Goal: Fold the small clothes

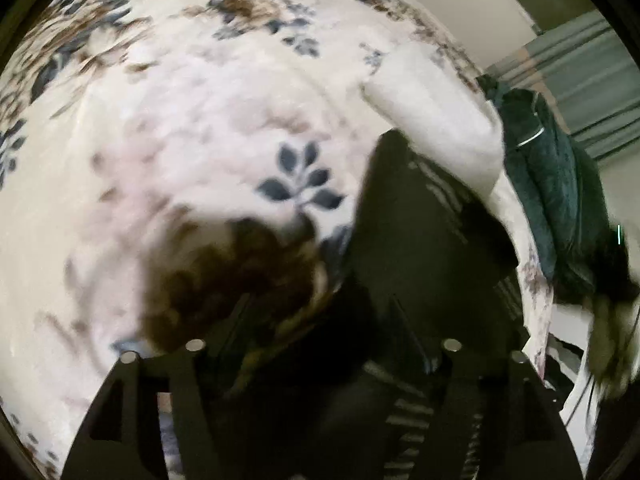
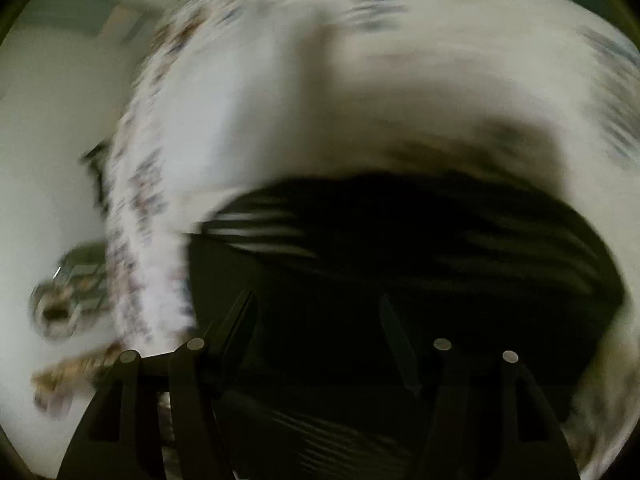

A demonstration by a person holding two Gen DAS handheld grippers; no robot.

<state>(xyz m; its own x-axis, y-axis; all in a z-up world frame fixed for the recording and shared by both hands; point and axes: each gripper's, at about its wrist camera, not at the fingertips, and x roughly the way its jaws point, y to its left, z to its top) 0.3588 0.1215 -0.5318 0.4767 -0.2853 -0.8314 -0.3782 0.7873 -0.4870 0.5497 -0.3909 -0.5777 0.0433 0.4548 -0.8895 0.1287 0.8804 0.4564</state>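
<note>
A small black garment with thin white stripes (image 1: 416,240) lies on a white bedspread with blue and brown flowers (image 1: 192,128). My left gripper (image 1: 320,304) is low over the garment's near edge; its jaws stand apart with dark cloth between and under them. In the blurred right wrist view the same black striped garment (image 2: 400,248) fills the lower middle. My right gripper (image 2: 316,304) hovers just over it with jaws apart; whether either gripper pinches cloth is hidden by darkness and blur.
A white pillow or folded cloth (image 1: 436,120) lies beyond the garment. Dark green fabric (image 1: 552,184) is piled at the bed's right edge. The bed's left edge (image 2: 132,240) drops to a pale floor with blurred small objects (image 2: 64,304).
</note>
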